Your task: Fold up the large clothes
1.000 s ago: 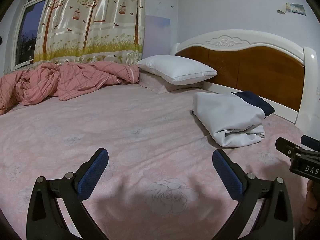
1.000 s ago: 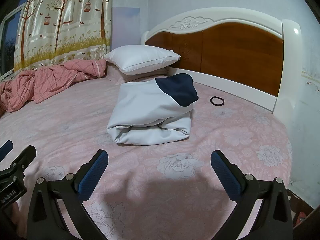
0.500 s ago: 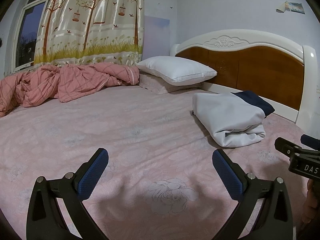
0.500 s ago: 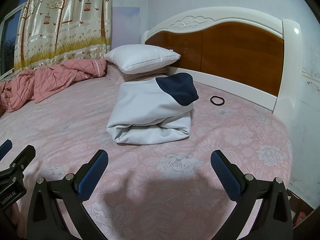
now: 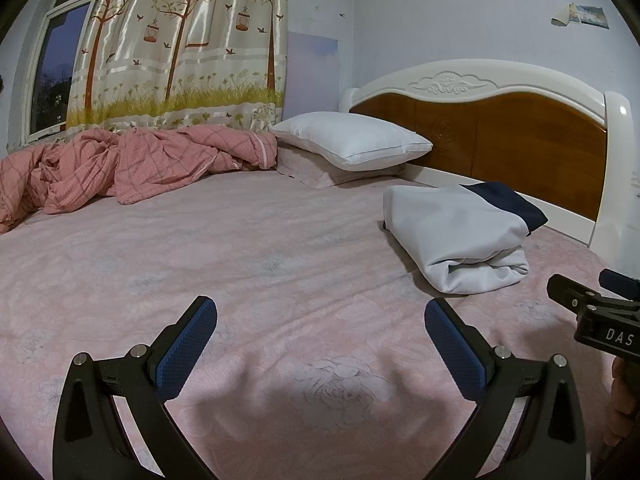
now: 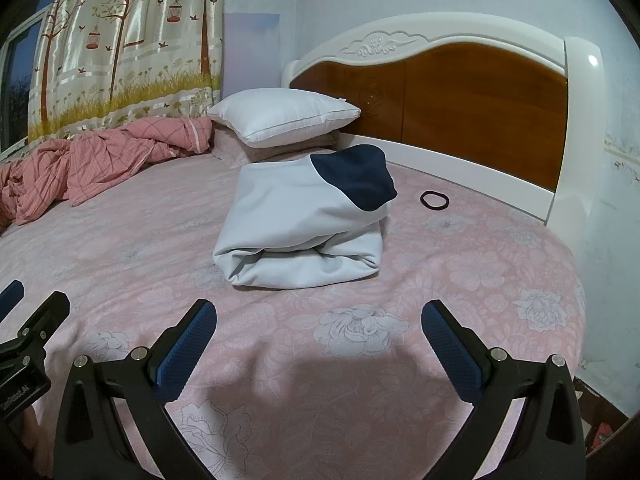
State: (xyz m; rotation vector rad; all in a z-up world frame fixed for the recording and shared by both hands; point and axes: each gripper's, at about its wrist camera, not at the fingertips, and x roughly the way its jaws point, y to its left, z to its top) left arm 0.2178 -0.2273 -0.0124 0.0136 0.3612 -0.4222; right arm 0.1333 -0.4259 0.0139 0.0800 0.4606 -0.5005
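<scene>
A folded white garment with a navy panel (image 6: 304, 224) lies on a pink floral bed (image 6: 480, 280), near the wooden headboard (image 6: 460, 96) and just in front of a white pillow (image 6: 280, 118). It looks already folded into a thick, compact bundle, probably set there to leave the rest of the mattress free. Its long axis runs from the foot of the bed toward the headboard; the rolled, folded edge faces the cameras and the navy end points at the headboard. The left tool (image 5: 320, 344) and the right tool (image 6: 318, 344) both hover low over the sheet, jaws spread wide, holding nothing, well apart from the garment. This suggests the fold is finished. A dark hair tie (image 6: 435, 200) lies beside the bundle. A crumpled pink blanket (image 5: 120, 168) sits under the curtain (image 5: 180, 48).
</scene>
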